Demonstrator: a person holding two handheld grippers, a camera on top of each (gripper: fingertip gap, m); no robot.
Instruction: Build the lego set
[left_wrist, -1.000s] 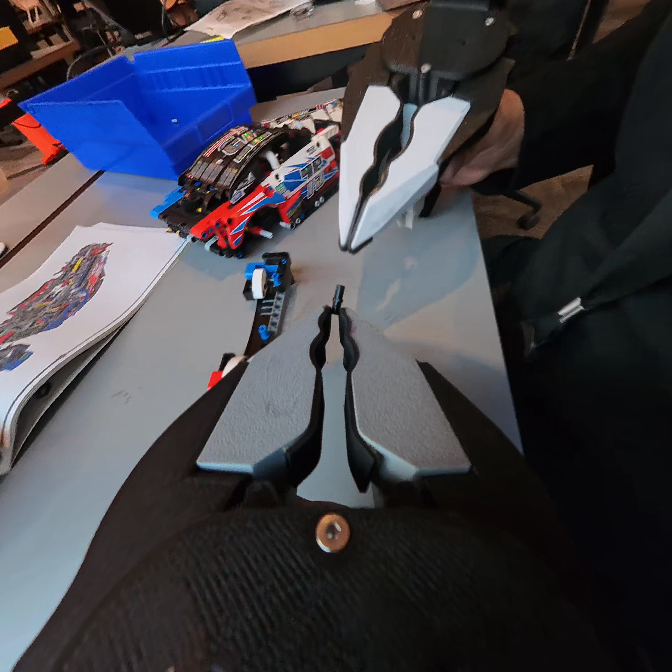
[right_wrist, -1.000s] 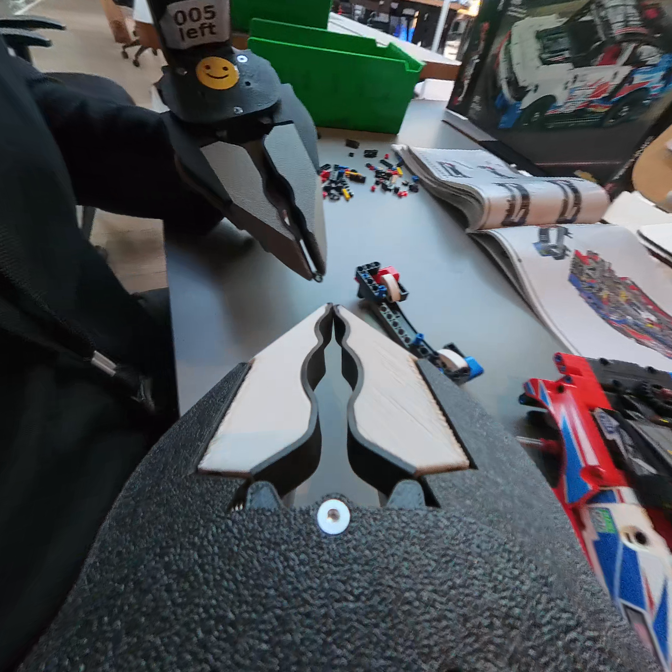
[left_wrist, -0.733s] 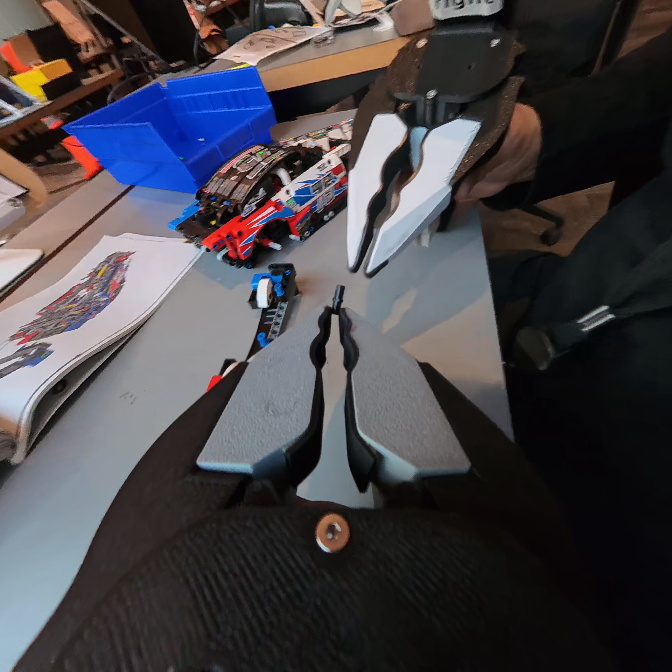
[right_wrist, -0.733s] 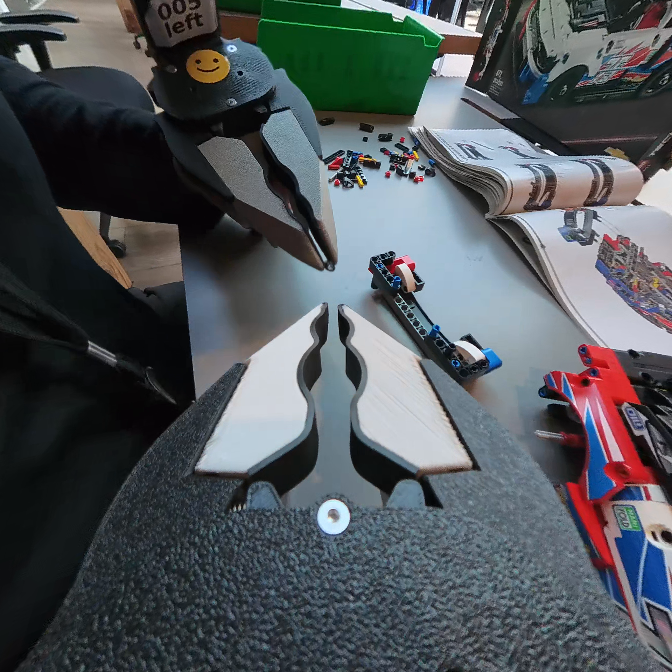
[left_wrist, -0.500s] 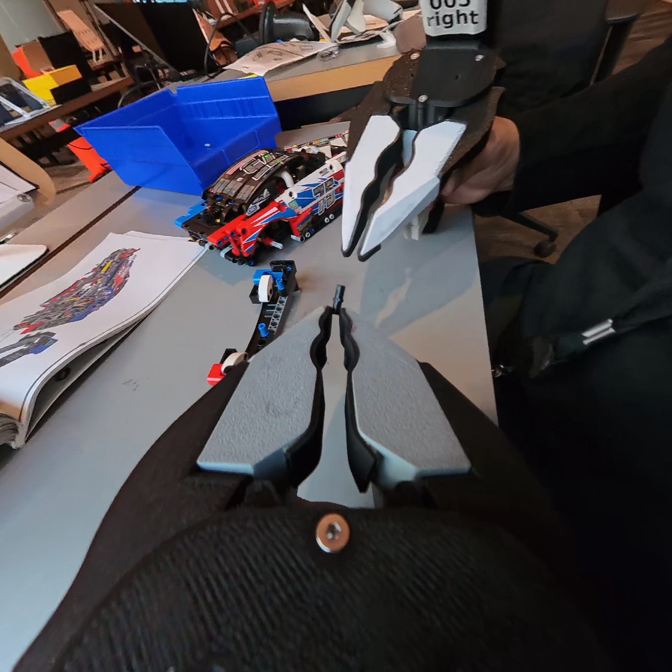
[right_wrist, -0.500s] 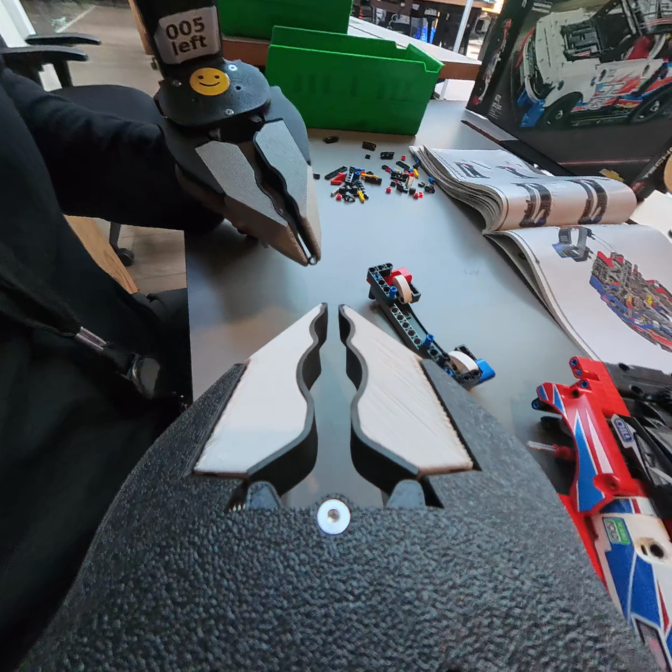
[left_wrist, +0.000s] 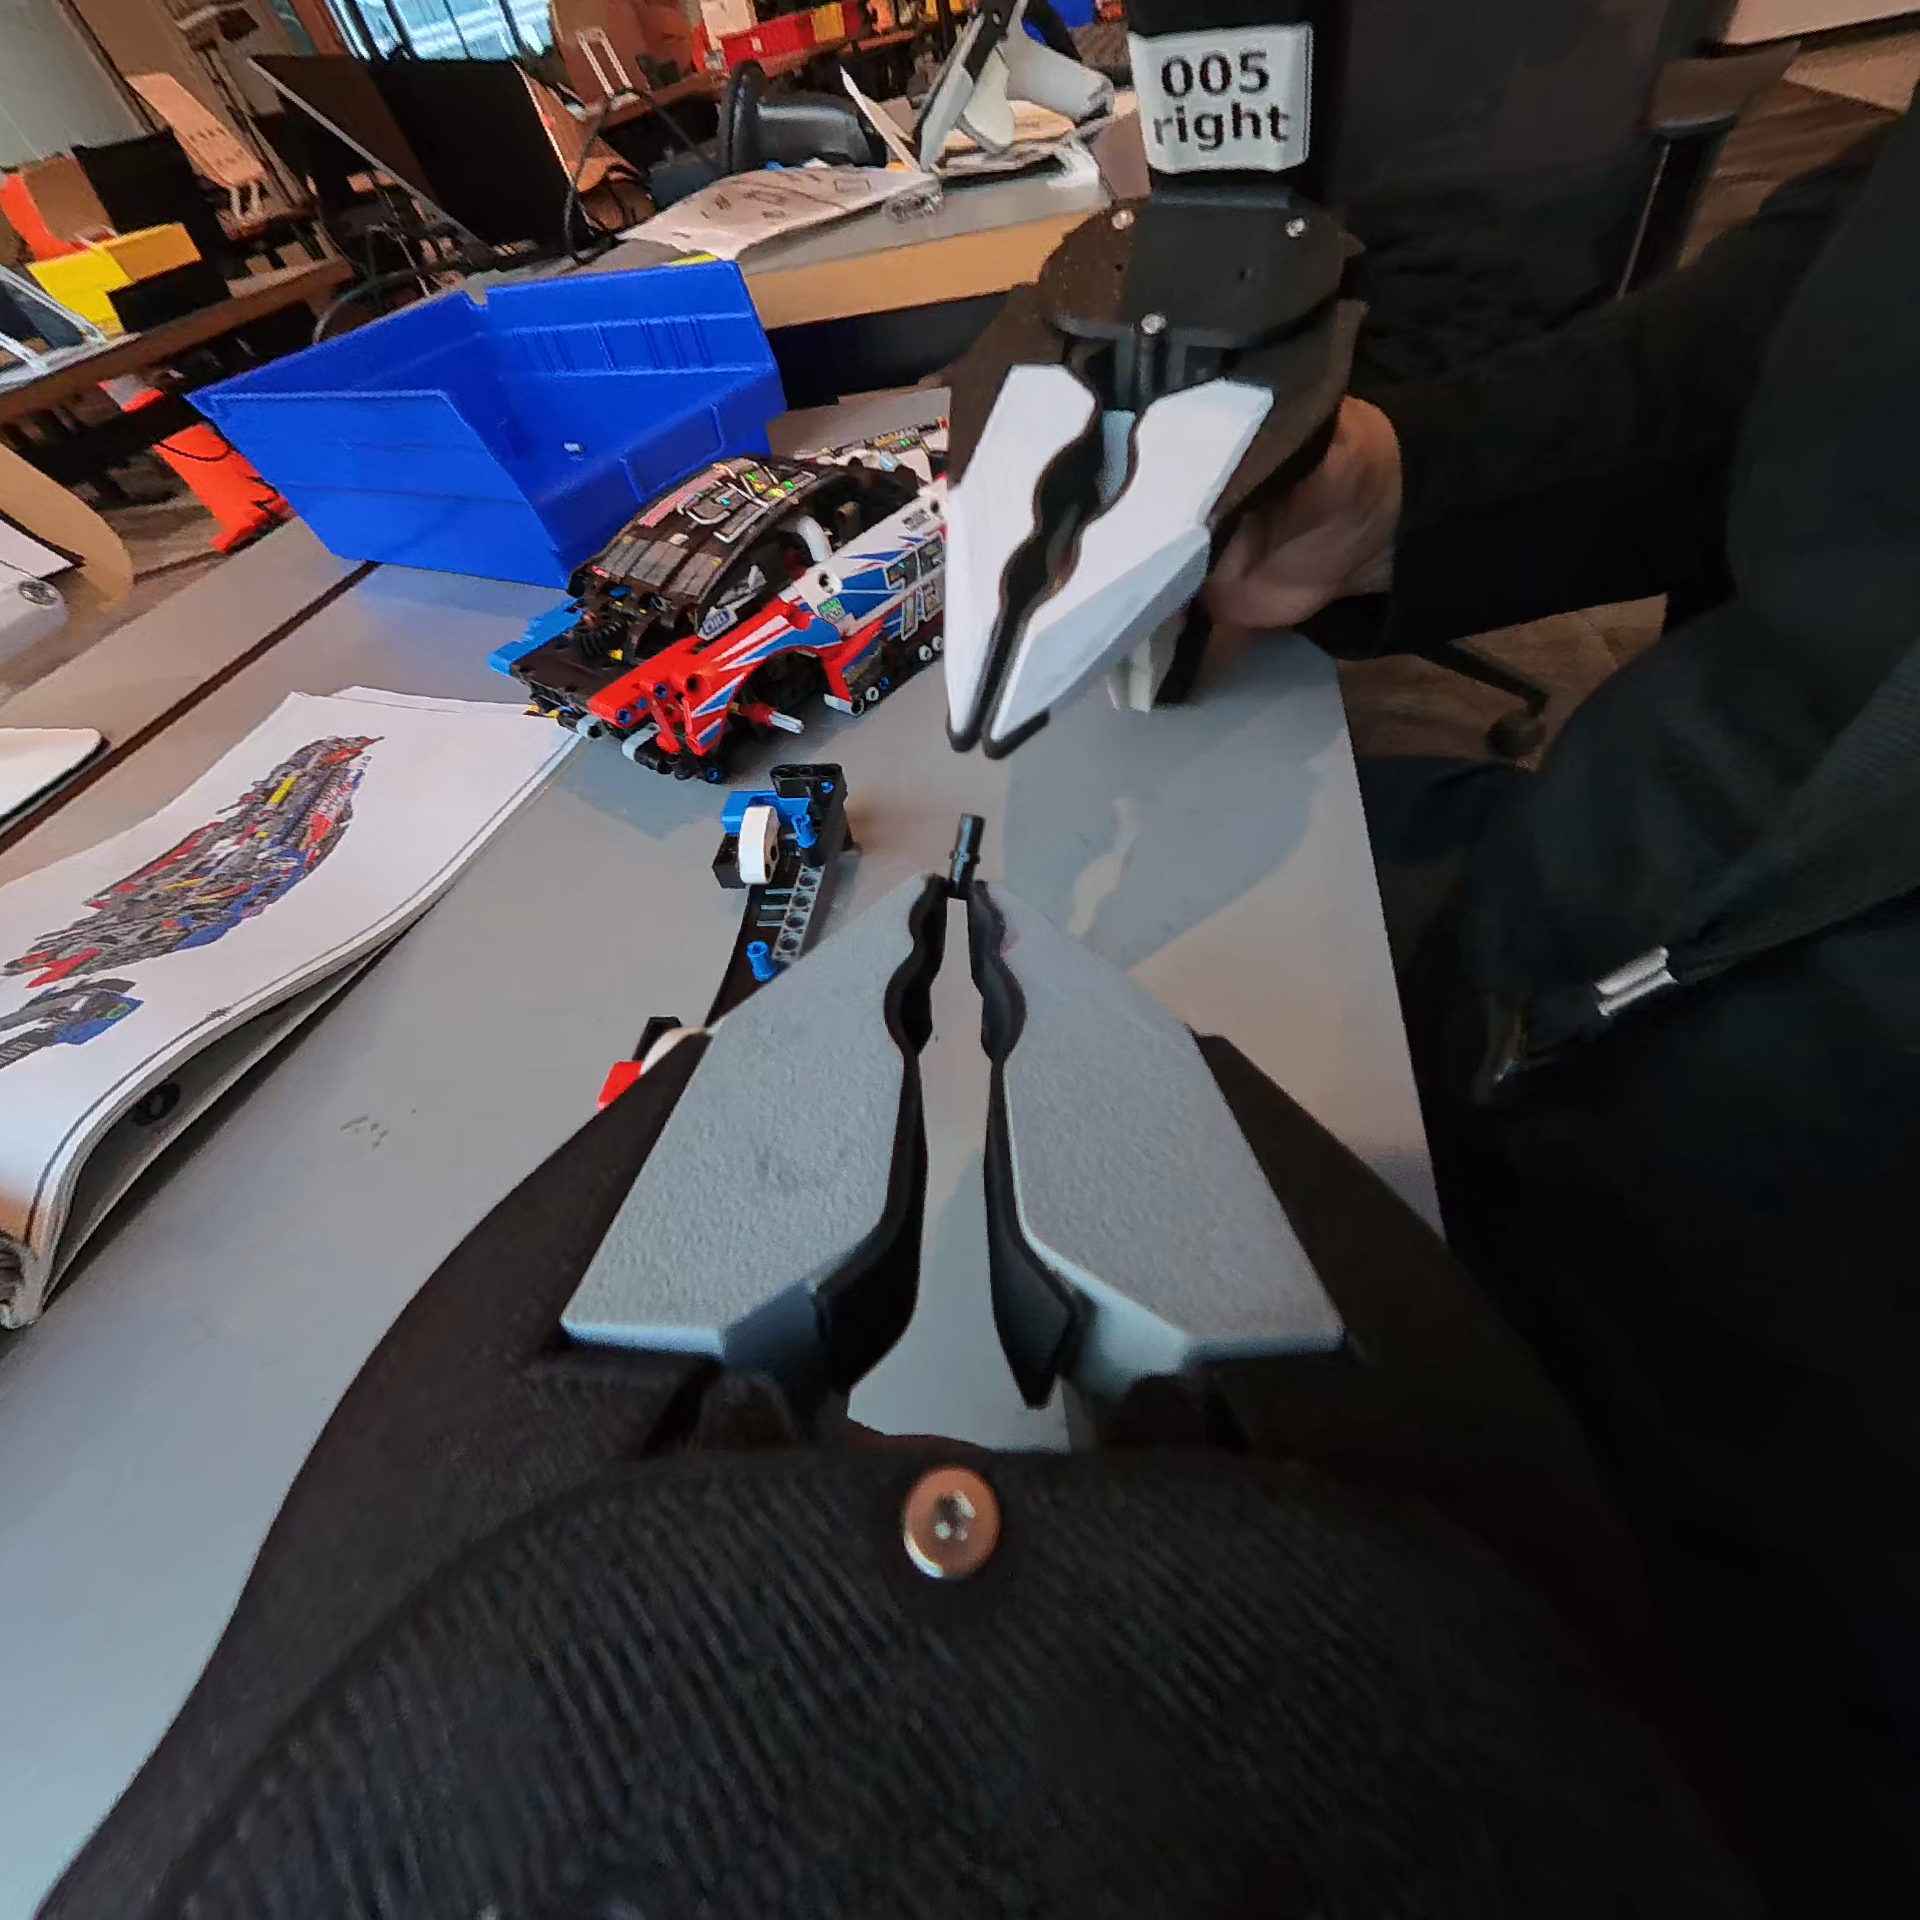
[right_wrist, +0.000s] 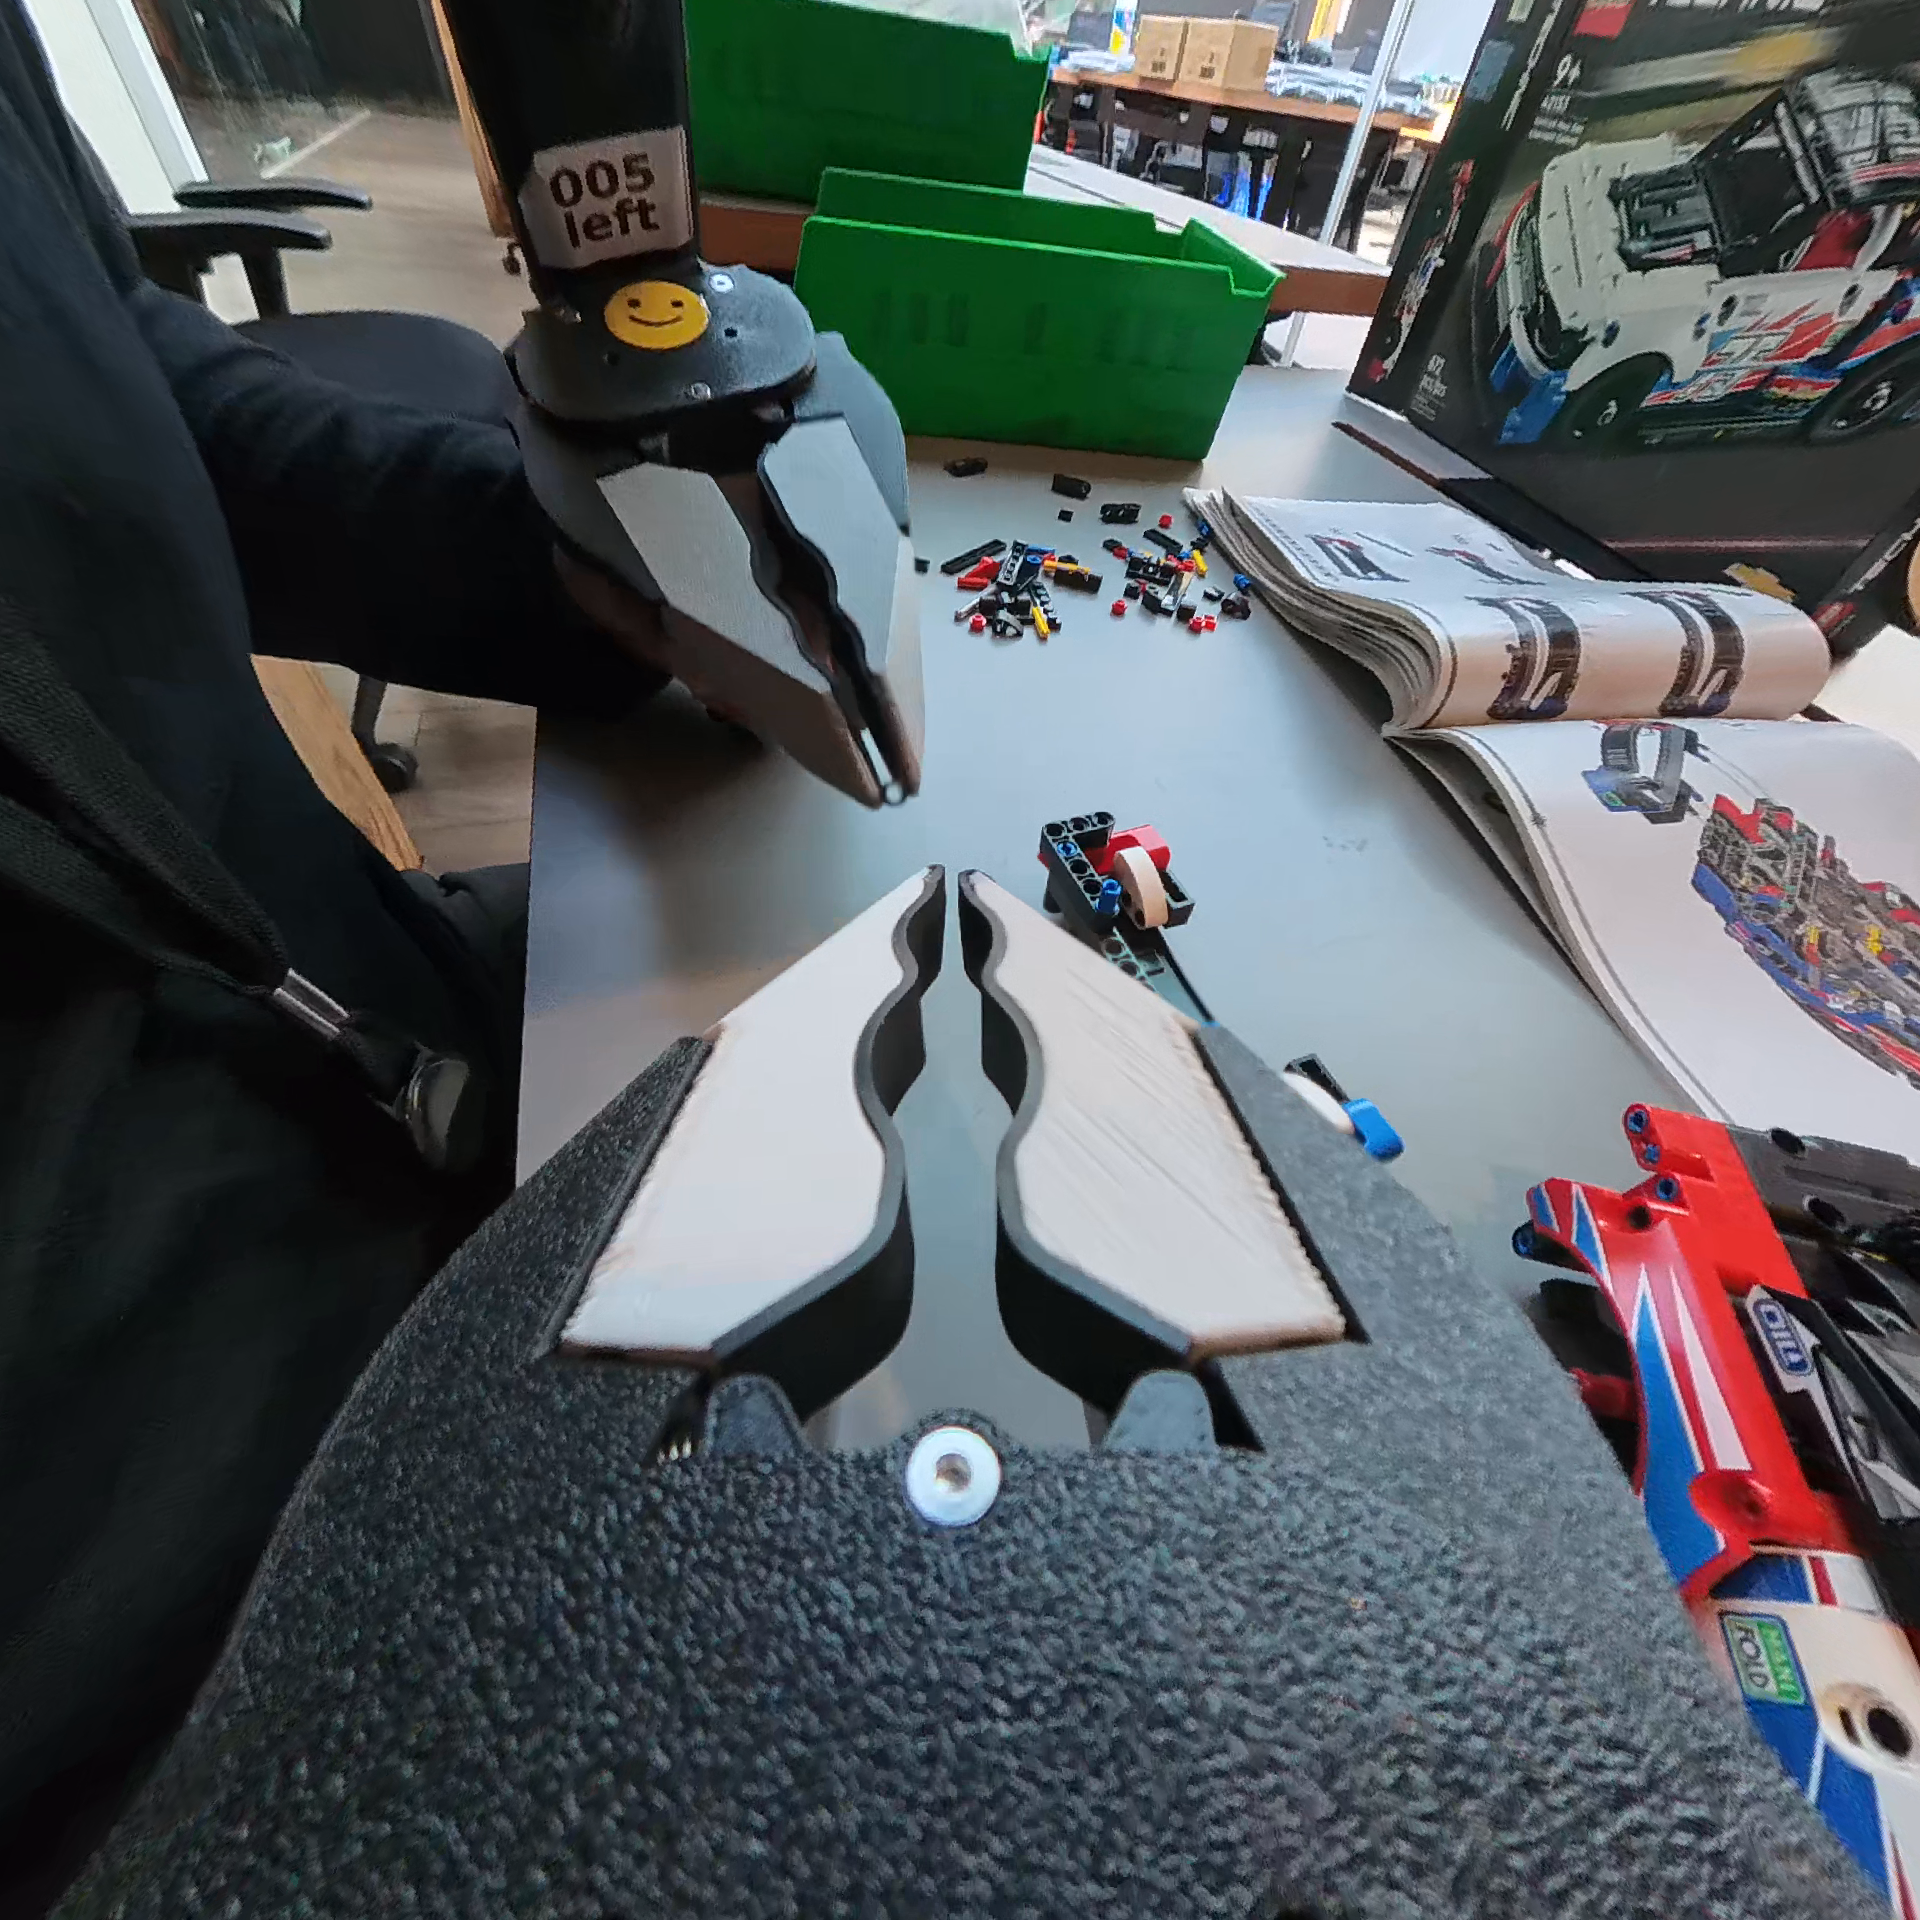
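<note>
My left tongs pinch a small black pin, its axis pointing toward my closed, empty right tongs just beyond.

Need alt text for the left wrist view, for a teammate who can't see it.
The left gripper pinches a small black peg at its tips above a grey table, with the right gripper hanging close ahead, jaws nearly together. Behind lie a black beam subassembly, a partly built race car and an open instruction book.
</note>
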